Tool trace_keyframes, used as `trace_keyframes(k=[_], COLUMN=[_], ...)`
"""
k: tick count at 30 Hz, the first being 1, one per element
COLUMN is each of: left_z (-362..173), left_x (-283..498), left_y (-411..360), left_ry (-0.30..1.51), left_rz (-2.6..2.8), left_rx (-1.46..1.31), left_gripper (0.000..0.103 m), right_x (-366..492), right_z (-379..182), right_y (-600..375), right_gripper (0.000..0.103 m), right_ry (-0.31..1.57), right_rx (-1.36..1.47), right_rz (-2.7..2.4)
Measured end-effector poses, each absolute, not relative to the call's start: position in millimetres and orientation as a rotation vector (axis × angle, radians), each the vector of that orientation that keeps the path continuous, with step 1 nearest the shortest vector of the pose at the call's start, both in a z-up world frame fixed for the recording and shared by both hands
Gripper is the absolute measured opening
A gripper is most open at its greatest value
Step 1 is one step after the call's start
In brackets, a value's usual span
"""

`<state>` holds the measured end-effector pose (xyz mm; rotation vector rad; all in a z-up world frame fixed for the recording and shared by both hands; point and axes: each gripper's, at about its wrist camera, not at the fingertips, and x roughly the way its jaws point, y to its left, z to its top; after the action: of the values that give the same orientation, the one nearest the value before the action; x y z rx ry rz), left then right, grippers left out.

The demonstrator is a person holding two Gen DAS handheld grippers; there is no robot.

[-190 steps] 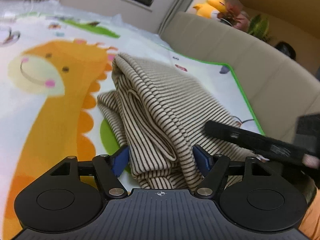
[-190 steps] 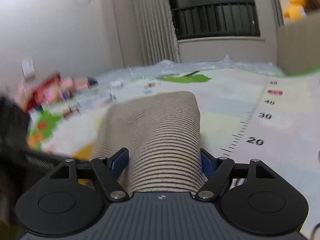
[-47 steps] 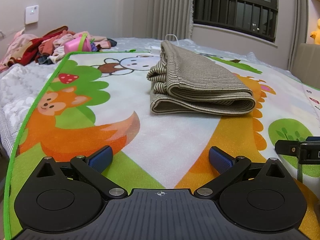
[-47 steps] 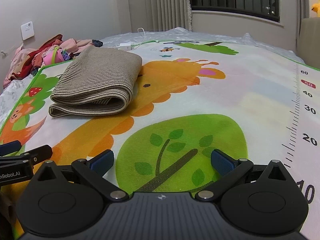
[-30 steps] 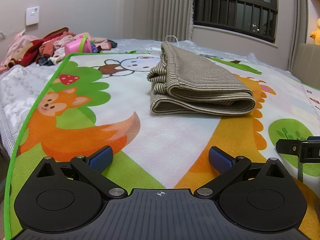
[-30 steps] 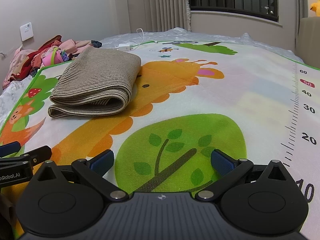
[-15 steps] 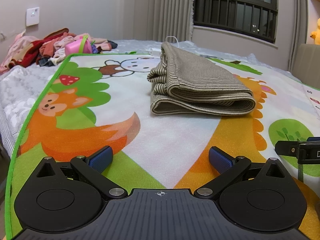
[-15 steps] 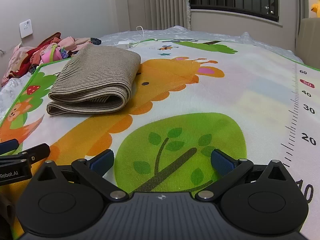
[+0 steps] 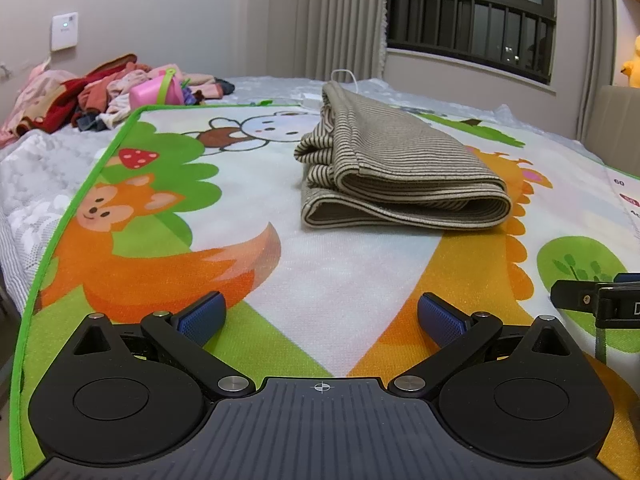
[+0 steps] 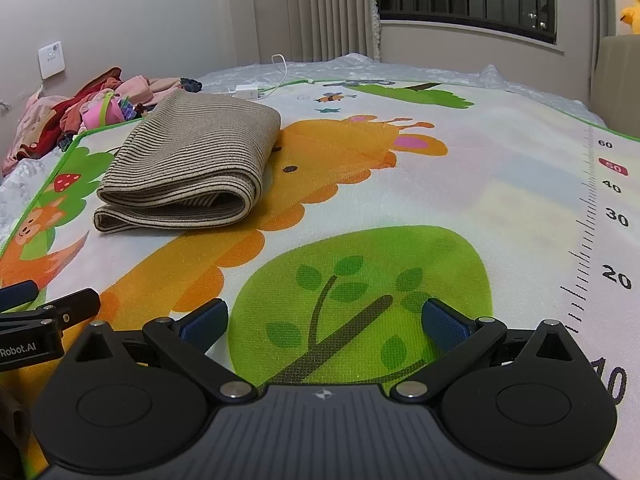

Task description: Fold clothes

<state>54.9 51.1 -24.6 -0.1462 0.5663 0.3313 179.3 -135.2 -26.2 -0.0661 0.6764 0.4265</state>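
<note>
Striped garment (image 9: 400, 172) sits folded on the mat (image 9: 340, 280), left gripper (image 9: 320, 316) and right gripper (image 10: 324, 316) both wide and empty — best reach for the unfolded pile (image 9: 100, 92) next.

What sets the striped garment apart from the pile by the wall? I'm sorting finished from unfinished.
The striped garment is folded flat; the clothes pile is a loose heap. The garment lies on the play mat; the pile sits off it. The garment is beige-striped; the pile is red and pink. Neither is held.

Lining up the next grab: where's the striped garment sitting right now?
The folded striped garment lies on the play mat, ahead of the left gripper and up-left in the right wrist view, between the fox print and the giraffe's face.
</note>
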Motion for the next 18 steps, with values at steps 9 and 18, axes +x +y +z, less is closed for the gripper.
trace_keyframes(k=[9,18], left_z=[-24.3,-24.7], left_x=[54.3,53.8], left_y=[53.4,52.6], left_ry=[0.567,0.567], left_rz=[0.321,0.324], left_rx=[-0.157,-0.153], left_gripper=[0.103,0.103], right_x=[178.5,179.3], right_z=[-26.5,-26.4], right_y=[-133.8,-135.8], right_gripper=[0.103,0.103], right_ry=[0.674,0.673], right_rx=[-0.063,-0.06], right_rz=[0.424,0.423])
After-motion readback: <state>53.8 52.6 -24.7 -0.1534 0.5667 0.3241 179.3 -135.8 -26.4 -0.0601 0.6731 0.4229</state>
